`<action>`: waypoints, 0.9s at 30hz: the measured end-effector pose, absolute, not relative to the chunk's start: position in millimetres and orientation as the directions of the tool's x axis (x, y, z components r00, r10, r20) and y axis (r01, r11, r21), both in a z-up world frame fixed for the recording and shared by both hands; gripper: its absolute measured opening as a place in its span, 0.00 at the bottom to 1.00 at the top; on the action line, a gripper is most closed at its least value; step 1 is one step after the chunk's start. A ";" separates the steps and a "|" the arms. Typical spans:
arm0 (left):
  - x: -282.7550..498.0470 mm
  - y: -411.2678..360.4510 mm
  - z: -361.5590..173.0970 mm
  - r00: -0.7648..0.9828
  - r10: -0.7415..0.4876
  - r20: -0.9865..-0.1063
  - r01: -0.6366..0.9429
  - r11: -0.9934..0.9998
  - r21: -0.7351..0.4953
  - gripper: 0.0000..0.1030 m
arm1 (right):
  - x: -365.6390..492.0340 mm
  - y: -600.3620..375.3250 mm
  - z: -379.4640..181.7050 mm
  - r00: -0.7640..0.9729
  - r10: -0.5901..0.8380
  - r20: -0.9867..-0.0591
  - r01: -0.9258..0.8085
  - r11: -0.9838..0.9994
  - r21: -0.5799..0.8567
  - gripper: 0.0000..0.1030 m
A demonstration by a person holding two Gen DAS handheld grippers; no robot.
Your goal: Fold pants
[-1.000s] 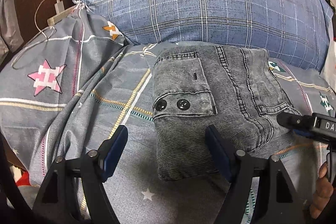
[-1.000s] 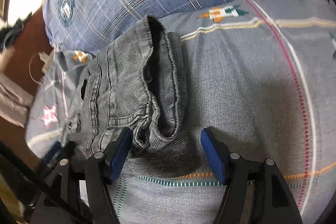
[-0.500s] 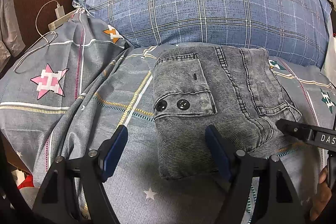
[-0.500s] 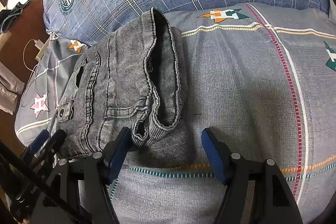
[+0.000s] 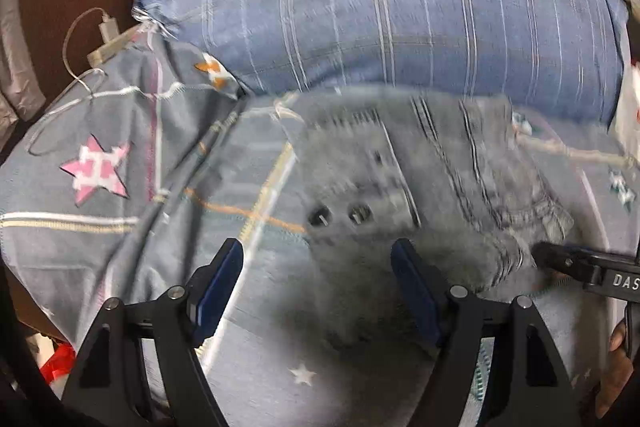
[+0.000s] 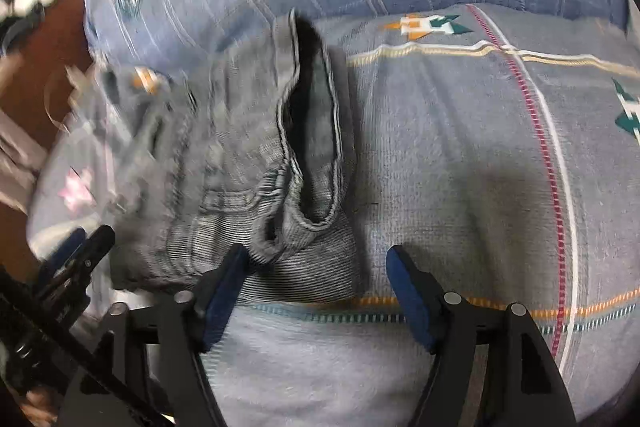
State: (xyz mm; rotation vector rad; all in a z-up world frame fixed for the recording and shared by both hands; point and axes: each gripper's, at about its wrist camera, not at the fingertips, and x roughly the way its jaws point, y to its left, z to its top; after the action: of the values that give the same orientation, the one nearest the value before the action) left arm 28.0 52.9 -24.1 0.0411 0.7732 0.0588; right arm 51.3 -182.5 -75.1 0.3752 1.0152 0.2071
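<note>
The grey denim pants (image 5: 424, 195) are lying folded into a compact bundle on the bed, on a grey patterned bedspread (image 5: 120, 227), with a blue plaid pillow (image 5: 400, 7) lying beyond them.

The left gripper (image 5: 320, 287) is hovering with its jaws spread wide and holding nothing. The near left corner of the bundle is sitting between the jaws and just ahead of them, its two dark buttons (image 5: 340, 215) showing a little past the jaw tips. This view is blurred, so finer stitching is hard to read. The right gripper's tip (image 5: 560, 259) is showing off to the right of the jaws, at the bundle's right edge.

In the right wrist view, the right gripper (image 6: 316, 287) is also standing with its jaws wide apart and empty. The pants (image 6: 240, 155) are lying ahead and to the left of the jaws, with the open waistband (image 6: 312, 115) gaping upward and the near corner of the fabric reaching in beside the left jaw. Bare bedspread (image 6: 460, 147) is lying ahead of the right jaw.
</note>
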 end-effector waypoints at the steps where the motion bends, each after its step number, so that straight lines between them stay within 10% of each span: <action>1: 27.0 59.0 -15.6 0.728 0.061 -0.682 -0.046 0.998 0.040 0.74 | 49.4 -190.0 -59.9 0.554 0.368 -0.746 -0.009 0.899 0.437 0.74; 9: 117.9 84.0 20.7 0.627 -0.098 -0.773 -0.035 0.987 -0.155 0.74 | 125.7 -195.2 -7.8 0.530 0.473 -0.704 -0.103 0.860 0.500 0.80; 22: 198.3 113.4 -68.4 0.406 -0.396 -0.824 -0.137 0.865 -0.483 0.61 | 201.0 -212.8 -98.0 0.406 0.610 -0.680 -0.009 0.747 0.665 0.63; 24: 203.1 109.8 -77.7 0.376 -0.384 -0.843 -0.145 0.875 -0.463 0.58 | 198.5 -206.0 -97.7 0.408 0.581 -0.704 -0.025 0.778 0.628 0.43; 27: 198.4 104.2 -74.8 0.403 -0.397 -0.824 -0.124 0.869 -0.479 0.29 | 193.8 -199.1 -87.3 0.412 0.583 -0.700 -0.062 0.785 0.617 0.19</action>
State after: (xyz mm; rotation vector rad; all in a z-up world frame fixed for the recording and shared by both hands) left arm 198.4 104.2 -74.8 -0.5173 1.1566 -0.1830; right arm 193.8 -199.1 -87.3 0.5555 1.0797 0.4328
